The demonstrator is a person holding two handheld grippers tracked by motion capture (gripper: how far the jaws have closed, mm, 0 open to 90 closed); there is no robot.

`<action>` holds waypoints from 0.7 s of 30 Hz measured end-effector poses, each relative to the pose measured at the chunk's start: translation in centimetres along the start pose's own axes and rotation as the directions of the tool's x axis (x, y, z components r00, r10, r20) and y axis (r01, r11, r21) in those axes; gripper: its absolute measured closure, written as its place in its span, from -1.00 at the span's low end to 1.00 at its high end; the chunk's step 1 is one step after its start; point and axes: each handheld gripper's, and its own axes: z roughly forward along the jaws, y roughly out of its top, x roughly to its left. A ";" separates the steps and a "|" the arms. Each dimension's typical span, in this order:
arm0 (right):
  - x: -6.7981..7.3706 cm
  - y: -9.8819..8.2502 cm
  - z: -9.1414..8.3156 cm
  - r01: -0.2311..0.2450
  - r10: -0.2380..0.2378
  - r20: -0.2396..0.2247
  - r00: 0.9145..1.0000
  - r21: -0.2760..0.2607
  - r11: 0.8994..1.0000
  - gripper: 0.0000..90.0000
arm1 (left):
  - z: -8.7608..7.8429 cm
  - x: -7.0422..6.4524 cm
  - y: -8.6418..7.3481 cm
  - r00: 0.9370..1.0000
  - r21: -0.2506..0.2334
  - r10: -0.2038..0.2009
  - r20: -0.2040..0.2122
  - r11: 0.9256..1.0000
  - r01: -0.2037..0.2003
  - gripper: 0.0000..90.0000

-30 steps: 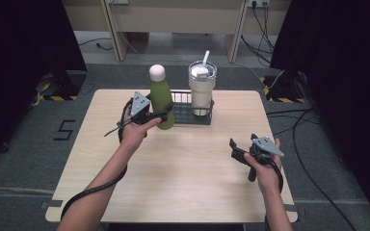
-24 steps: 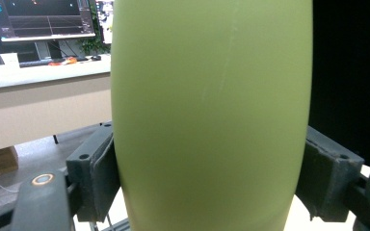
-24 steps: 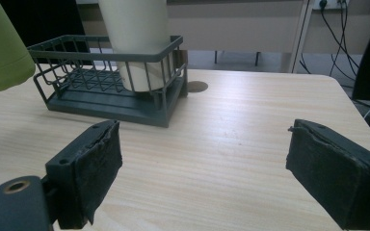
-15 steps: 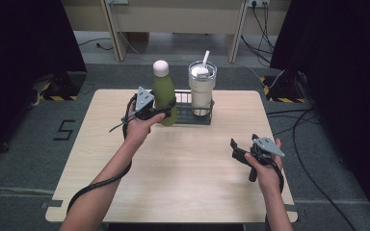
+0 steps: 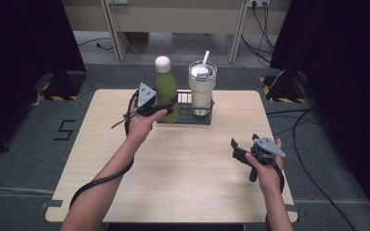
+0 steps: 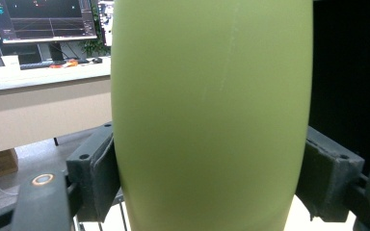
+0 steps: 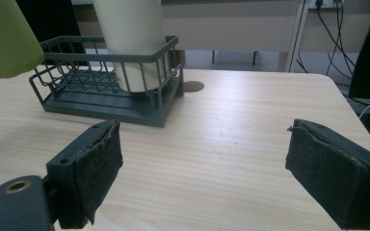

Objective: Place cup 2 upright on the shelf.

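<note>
My left gripper is shut on a green bottle with a white cap, its pads pressing on both sides of the body. In the right gripper view the bottle hangs with its base off the tabletop at the left end of a dark wire basket. A cream tumbler with a lid and straw stands in the basket's right half. My right gripper is open and empty over the table's right front.
The light wooden table is bare from the basket to its front edge. Dark curtains hang at both sides. A desk with monitors stands beyond the table. Cables lie on the floor at the right.
The left hand has carried the green bottle a little up and to the right, closer to the basket. The right hand and its gripper have stayed where they were.
</note>
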 end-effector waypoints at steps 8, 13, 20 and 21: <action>0.0 -0.1 0.1 0.007 -0.007 -0.002 1.000 0.003 1.000 -0.72 | 0.5 0.1 0.4 1.000 -0.003 -0.002 -0.011 1.000 0.002 -0.54; 0.1 -0.1 0.1 0.002 -0.002 -0.002 1.000 0.006 1.000 -0.72 | 1.0 0.3 1.0 1.000 -0.008 0.005 -0.021 1.000 -0.005 -0.54; 0.1 -0.2 0.1 -0.005 0.005 -0.003 1.000 0.008 1.000 -0.72 | 1.6 0.6 1.5 0.999 -0.009 0.009 -0.038 1.000 -0.010 -0.54; 0.1 -0.2 0.1 -0.005 0.005 -0.001 1.000 0.008 1.000 -0.71 | 1.7 0.7 1.5 0.999 -0.008 0.009 -0.038 1.000 -0.010 -0.54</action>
